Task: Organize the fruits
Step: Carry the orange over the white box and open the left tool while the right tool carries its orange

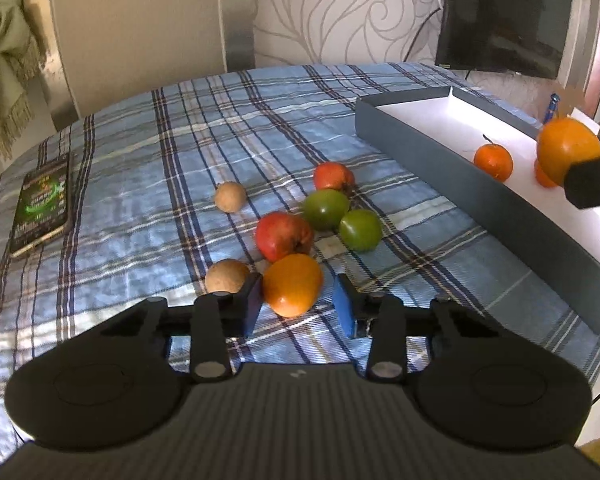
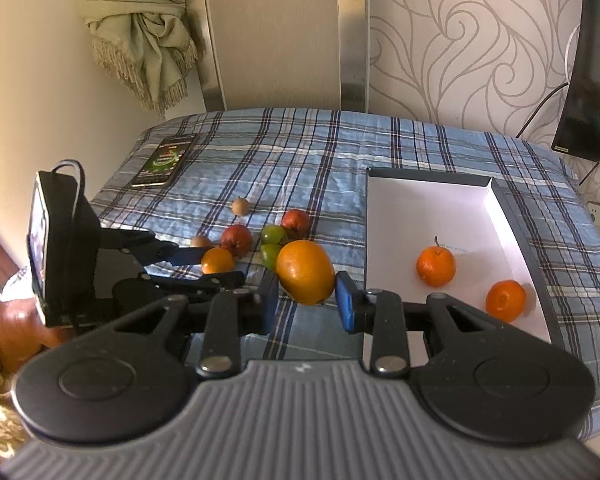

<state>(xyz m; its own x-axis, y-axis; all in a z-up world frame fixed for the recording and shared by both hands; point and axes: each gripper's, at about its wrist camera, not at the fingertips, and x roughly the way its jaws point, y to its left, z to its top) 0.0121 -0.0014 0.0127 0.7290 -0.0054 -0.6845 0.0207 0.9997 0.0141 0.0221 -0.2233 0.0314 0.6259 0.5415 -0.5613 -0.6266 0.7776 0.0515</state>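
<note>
On the blue plaid cloth (image 1: 139, 184), a small orange (image 1: 291, 290) lies between the pads of my left gripper (image 1: 297, 296). The left pad touches it and a gap shows at the right pad. Beyond it lie two red apples (image 1: 284, 236), two green fruits (image 1: 326, 208) and two brown round fruits (image 1: 229, 197). My right gripper (image 2: 306, 292) is shut on a larger orange (image 2: 306, 272), held in the air left of the grey box (image 2: 420, 208). The box's white floor holds two tangerines (image 2: 436, 266). The right wrist view shows the left gripper (image 2: 215, 266) around its orange (image 2: 217, 260).
A phone (image 1: 41, 204) with a lit screen lies on the cloth at the far left. A dark TV (image 1: 504, 16) hangs behind the box. A fringed scarf (image 2: 147, 40) hangs on the wall. A clay pot (image 2: 15, 328) stands below the cloth's left edge.
</note>
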